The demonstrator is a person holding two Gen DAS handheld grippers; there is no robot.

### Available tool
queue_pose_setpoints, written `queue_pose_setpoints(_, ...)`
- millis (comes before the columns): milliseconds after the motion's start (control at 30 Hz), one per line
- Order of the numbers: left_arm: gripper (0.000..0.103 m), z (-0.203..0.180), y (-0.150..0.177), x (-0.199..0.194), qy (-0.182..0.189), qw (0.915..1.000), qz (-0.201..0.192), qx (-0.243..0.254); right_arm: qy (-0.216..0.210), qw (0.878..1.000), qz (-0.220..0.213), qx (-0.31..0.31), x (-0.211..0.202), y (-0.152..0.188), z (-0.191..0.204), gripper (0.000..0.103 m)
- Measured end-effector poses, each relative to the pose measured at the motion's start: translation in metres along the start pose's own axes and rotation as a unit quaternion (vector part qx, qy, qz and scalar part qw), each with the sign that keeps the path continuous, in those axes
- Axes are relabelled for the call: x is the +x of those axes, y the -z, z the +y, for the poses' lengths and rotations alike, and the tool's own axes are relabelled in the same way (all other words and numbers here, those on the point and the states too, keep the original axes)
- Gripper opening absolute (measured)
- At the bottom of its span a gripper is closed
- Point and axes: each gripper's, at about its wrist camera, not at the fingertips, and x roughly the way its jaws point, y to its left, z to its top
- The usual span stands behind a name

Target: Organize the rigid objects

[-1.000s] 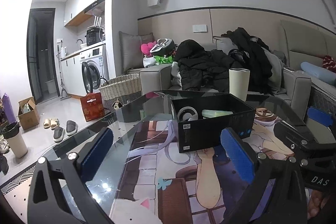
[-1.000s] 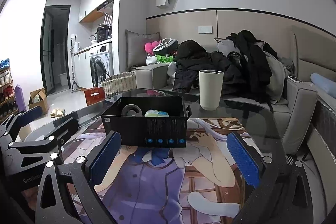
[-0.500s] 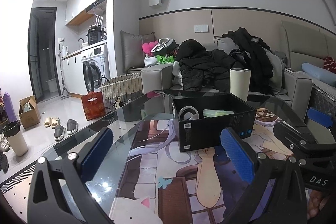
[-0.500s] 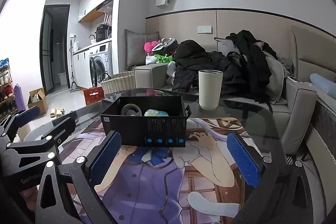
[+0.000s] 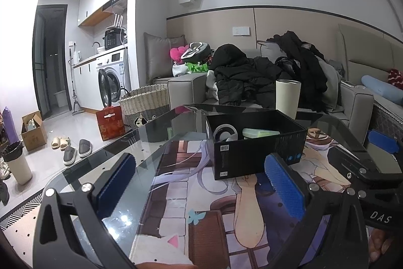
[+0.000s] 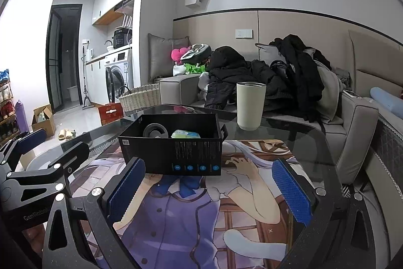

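Change: almost none over the last second; the task looks paused.
Left gripper (image 5: 199, 182): spread wide, empty.
Right gripper (image 6: 209, 189): spread wide, empty.
Black box (image 6: 173, 145): just ahead of both.
Cup (image 6: 250, 105): beyond the box, unstowed.

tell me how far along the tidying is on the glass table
Done: a grey round item and a green-blue packet already lie in the black box. In hand: nothing; the left gripper and right gripper are both open and empty. Left: the cream tumbler stands outside, behind the box.
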Motion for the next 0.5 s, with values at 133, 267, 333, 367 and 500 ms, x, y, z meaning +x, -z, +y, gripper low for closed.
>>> queue_pose_setpoints(133,0.103,0.0009,-0.0001,0.0001,0.001,1.0,0.001,0.0,0.0,1.0,-0.001,0.001,-0.0001,-0.0003,0.0002,0.102)
queue_pose_setpoints(267,0.103,0.0001,0.0002,-0.0001,-0.002,1.0,-0.001,0.0,-0.001,1.0,0.0,0.0,0.0004,0.0001,0.0001,0.102)
queue_pose_setpoints(333,0.103,-0.0006,0.0009,0.0005,-0.004,1.0,-0.001,0.001,-0.002,1.0,0.002,-0.001,0.0005,0.0002,0.0,0.102)
queue_pose_setpoints(367,0.103,-0.0007,0.0015,0.0006,-0.004,1.0,0.0,0.0,-0.001,1.0,0.004,0.001,0.0005,0.0009,-0.0009,0.102)
queue_pose_setpoints(500,0.103,-0.0012,0.0026,0.0012,-0.004,1.0,0.001,0.0,0.001,1.0,0.009,0.004,0.0041,0.0024,-0.0034,0.102)
